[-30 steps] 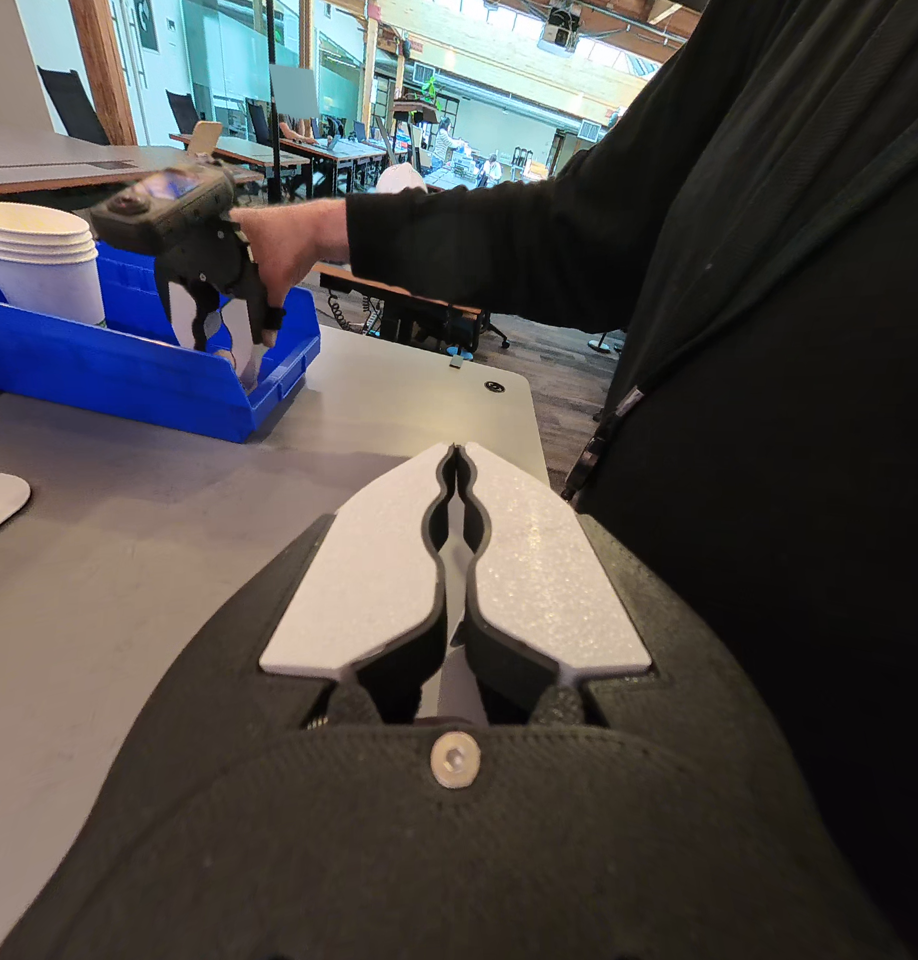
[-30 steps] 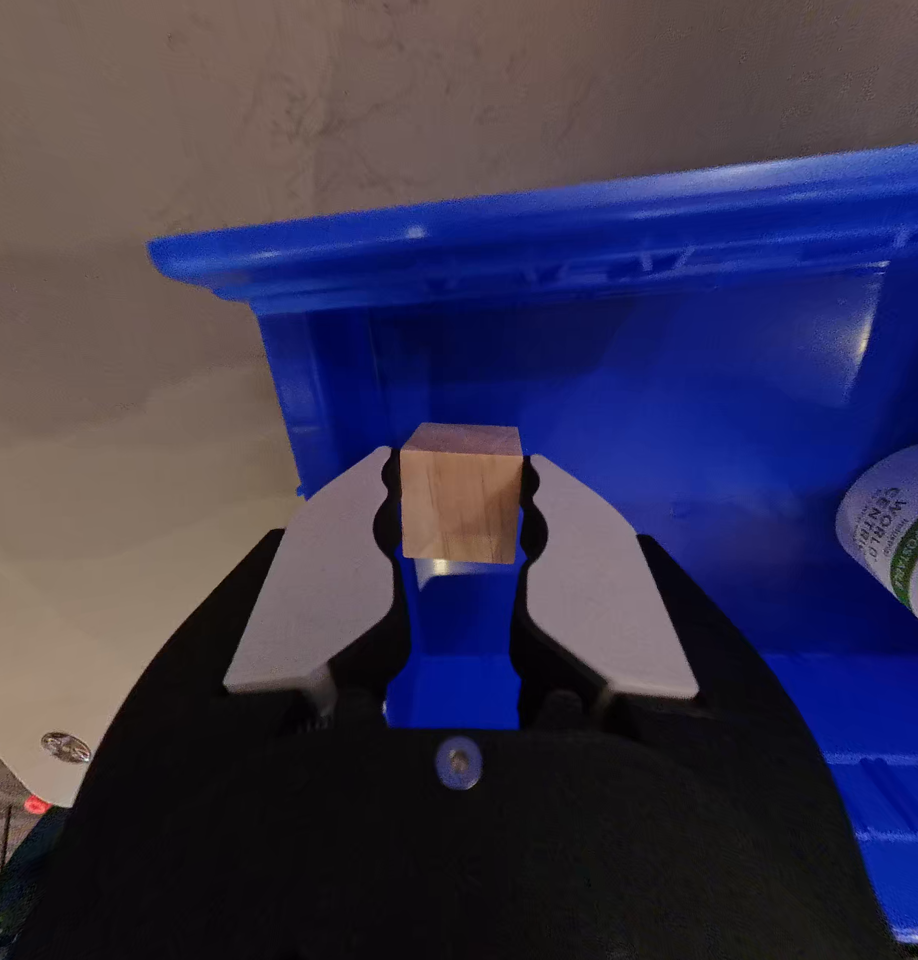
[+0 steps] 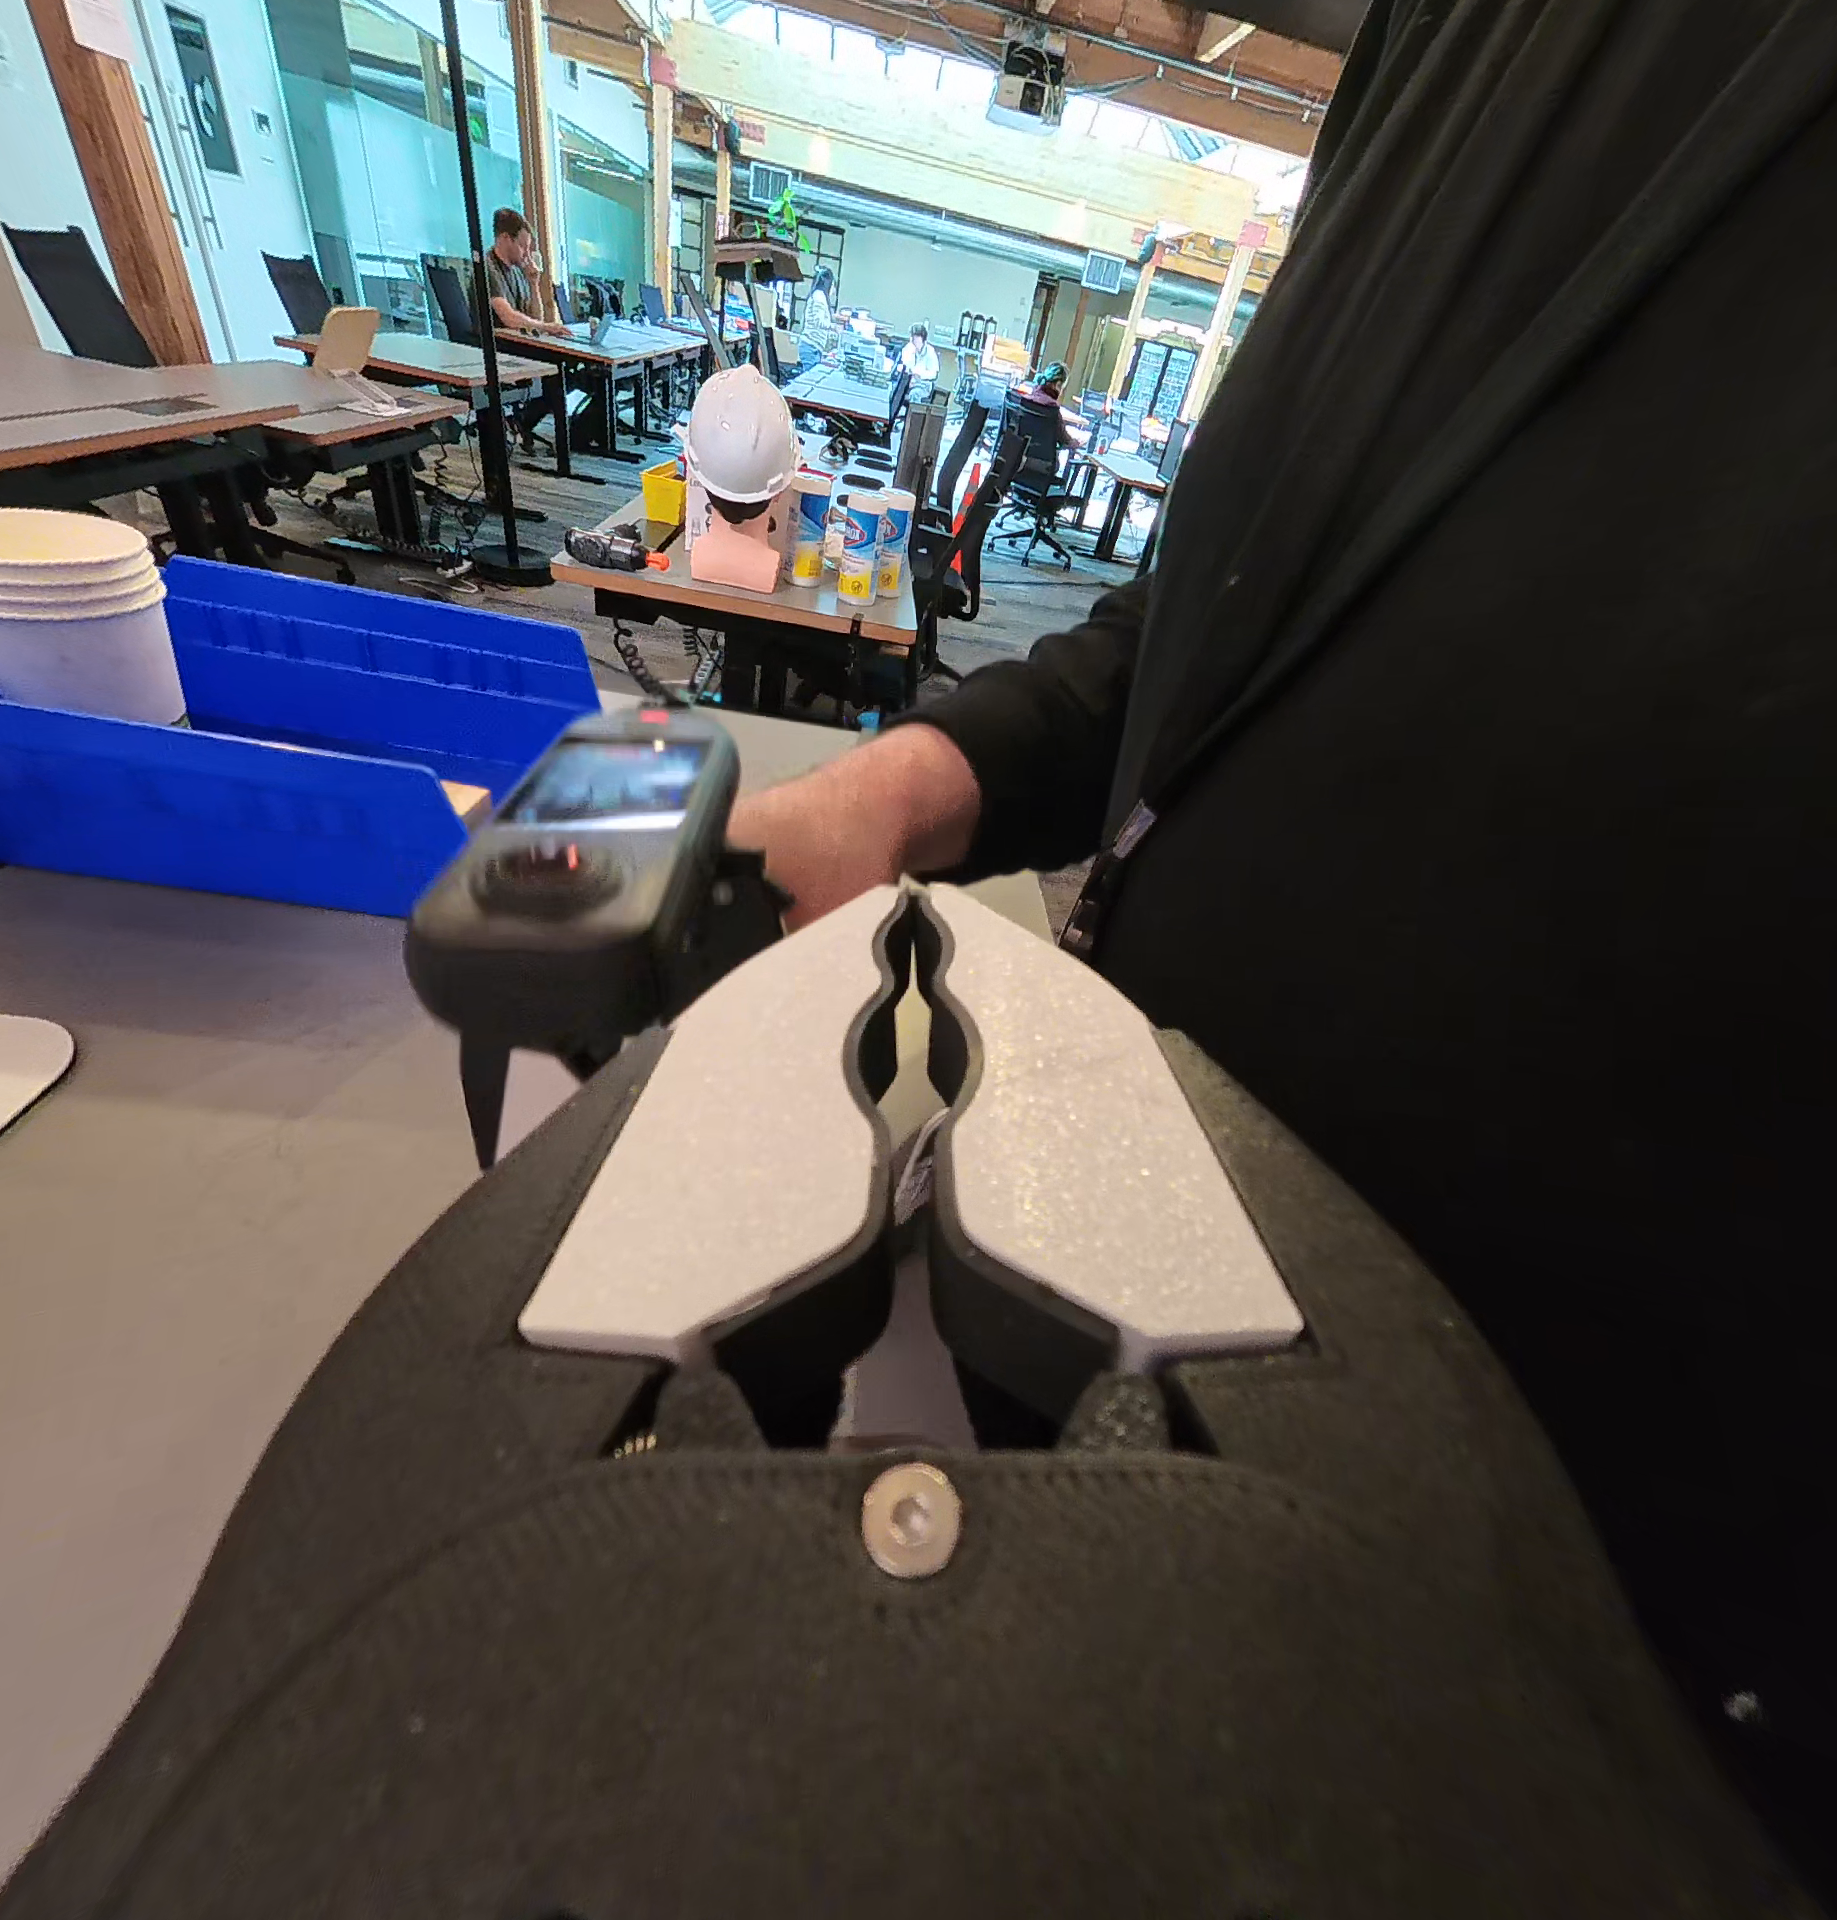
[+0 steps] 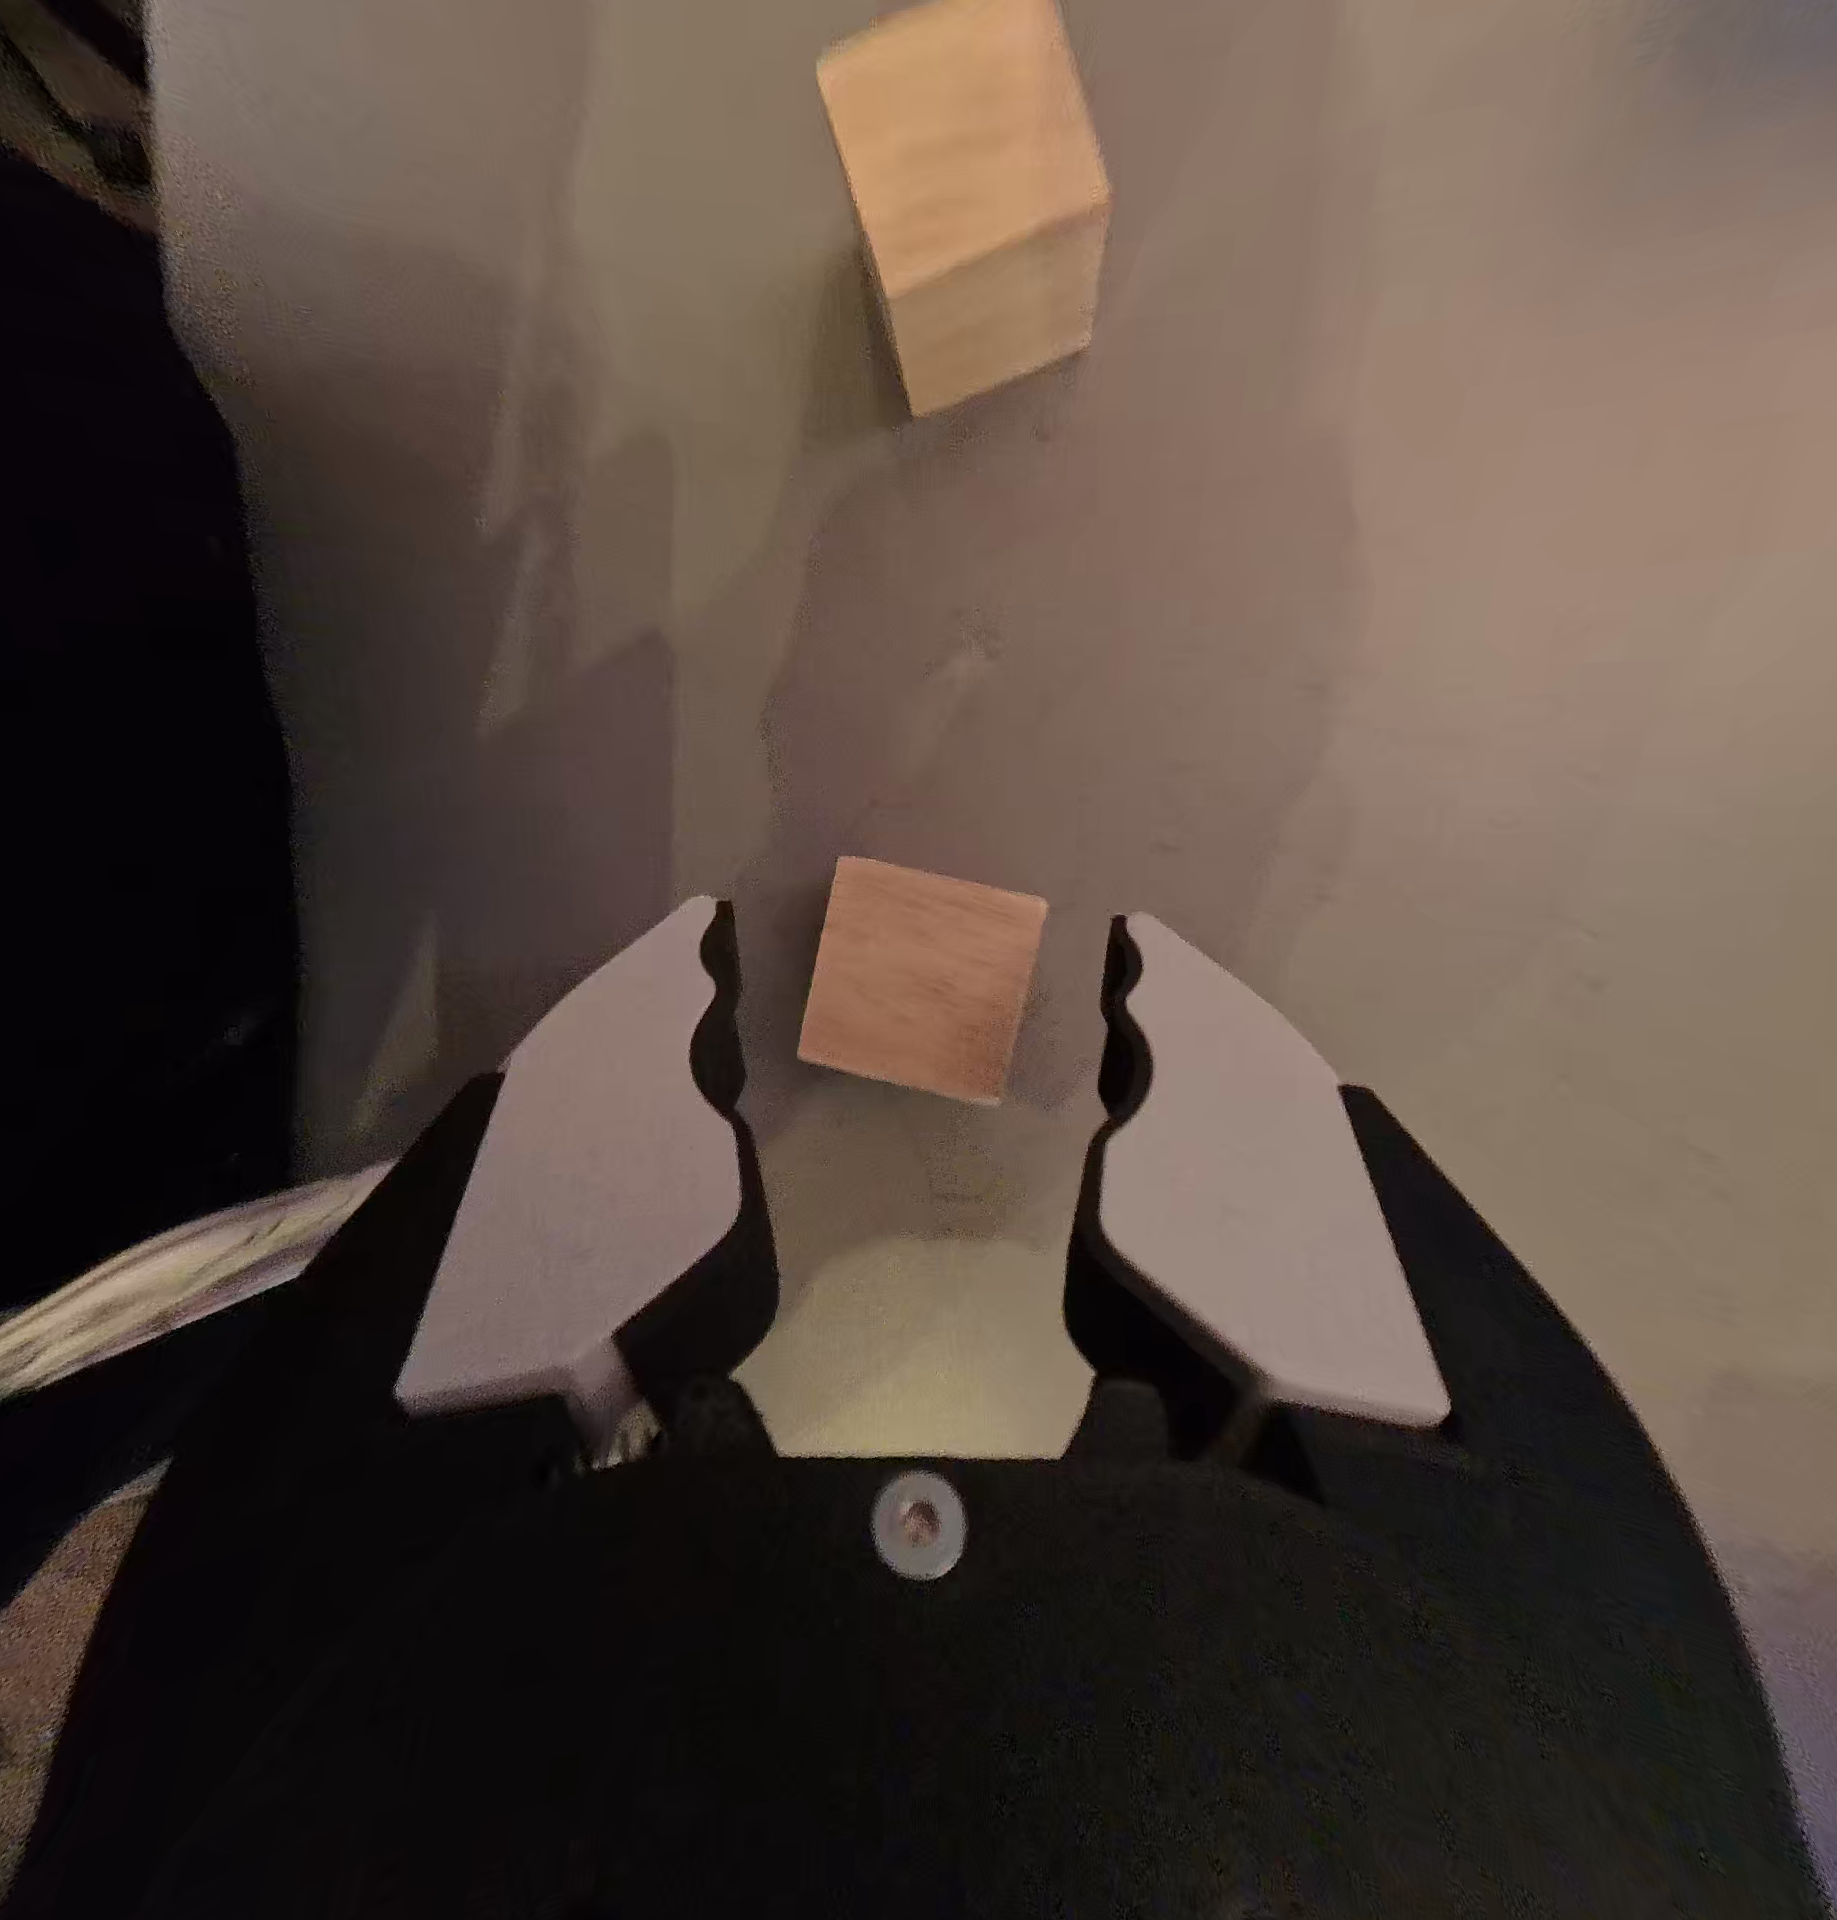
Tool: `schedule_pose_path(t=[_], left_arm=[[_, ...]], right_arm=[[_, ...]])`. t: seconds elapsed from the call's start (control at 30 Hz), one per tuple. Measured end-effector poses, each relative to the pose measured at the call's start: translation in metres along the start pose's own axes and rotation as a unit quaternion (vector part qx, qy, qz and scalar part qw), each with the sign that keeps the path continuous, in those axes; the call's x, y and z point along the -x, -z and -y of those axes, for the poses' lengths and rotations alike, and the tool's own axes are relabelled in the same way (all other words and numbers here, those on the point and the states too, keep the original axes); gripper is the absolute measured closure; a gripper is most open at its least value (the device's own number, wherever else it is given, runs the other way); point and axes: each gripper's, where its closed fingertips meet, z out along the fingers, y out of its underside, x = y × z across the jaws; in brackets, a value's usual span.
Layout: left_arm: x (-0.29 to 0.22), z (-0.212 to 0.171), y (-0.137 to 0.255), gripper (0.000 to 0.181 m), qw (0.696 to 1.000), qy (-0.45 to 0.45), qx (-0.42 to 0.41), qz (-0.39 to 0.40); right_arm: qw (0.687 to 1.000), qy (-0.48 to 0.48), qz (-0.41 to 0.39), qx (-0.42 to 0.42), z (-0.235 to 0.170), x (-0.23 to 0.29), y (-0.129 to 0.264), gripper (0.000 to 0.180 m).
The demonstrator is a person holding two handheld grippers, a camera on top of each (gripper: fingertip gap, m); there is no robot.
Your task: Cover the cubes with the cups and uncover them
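Right gripper (image 4: 919, 1023): jaws spread wide, pointing down at the grey table (image 4: 1516, 623). A wooden cube (image 4: 919, 992) sits between the fingers, clear of both, with a gap showing on each side; it appears to rest on the table, though contact cannot be confirmed from this angle. A second cube (image 4: 966, 208) lies farther ahead on the same surface, well apart from the first and turned at an angle to it. Neither cube is covered. Dark clothing fills the left edge of this view. Left gripper (image 3: 909, 904): jaws pressed together at the tips, nothing between them, held above the table (image 3: 166, 1247) close to the person's black-clad torso (image 3: 1516, 831). In the left wrist view the right gripper (image 3: 581, 894) shows with its camera housing toward the lens, blurred, held in the person's hand (image 3: 852, 810) just in front of a blue bin (image 3: 187, 810). A stack of white paper cups (image 3: 62, 613) stands upright at the bin's left end. A small patch of wood (image 3: 472, 802) shows at the bin's near right corner; what it is cannot be told. A pale flat plate (image 3: 0, 1070) lies on the table at the left edge. Background: an open office with desks, chairs, seated people, and a white hard hat (image 3: 742, 436) on a side table beside several canisters (image 3: 852, 540).
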Motion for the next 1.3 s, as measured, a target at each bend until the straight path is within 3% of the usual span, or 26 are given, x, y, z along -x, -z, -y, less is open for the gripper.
schedule_pose_path(t=[0.1,0.2,0.33,0.47,0.57,0.7,0.83,1.23,1.3], left_arm=[[-0.001,-0.001,0.001,0.181,1.0,0.0,-0.001,-0.003],[-0.003,0.0,0.0,0.181,1.0,-0.001,-0.002,-0.007],[-0.003,0.002,-0.003,0.181,1.0,-0.001,-0.001,-0.012],[-0.004,0.002,-0.013,0.181,1.0,0.0,0.001,-0.017],[-0.004,0.002,-0.024,0.181,1.0,0.001,0.004,-0.019],[-0.003,0.002,-0.037,0.181,1.0,0.003,0.008,-0.014],[-0.001,0.002,-0.047,0.181,1.0,0.007,0.012,-0.001],[0.004,0.003,-0.069,0.181,1.0,0.015,0.017,0.02],[0.003,0.003,-0.072,0.181,1.0,0.014,0.021,0.017]], right_arm=[[0.999,0.013,0.02,0.021,-0.006,0.007,-0.017,0.135],[0.999,0.024,0.024,0.0,-0.002,0.008,0.002,0.135],[0.997,0.003,-0.023,-0.079,-0.013,-0.039,0.099,0.135],[0.99,-0.011,-0.127,-0.058,-0.079,-0.122,0.203,0.135],[0.988,-0.017,-0.15,-0.028,-0.132,-0.171,0.235,0.135],[0.993,-0.019,-0.113,0.027,-0.187,-0.205,0.217,0.135],[0.995,-0.011,-0.081,0.057,-0.215,-0.221,0.183,0.135],[0.995,-0.007,-0.034,0.088,-0.246,-0.234,0.144,0.135],[0.995,-0.014,-0.047,0.086,-0.246,-0.237,0.151,0.121]])
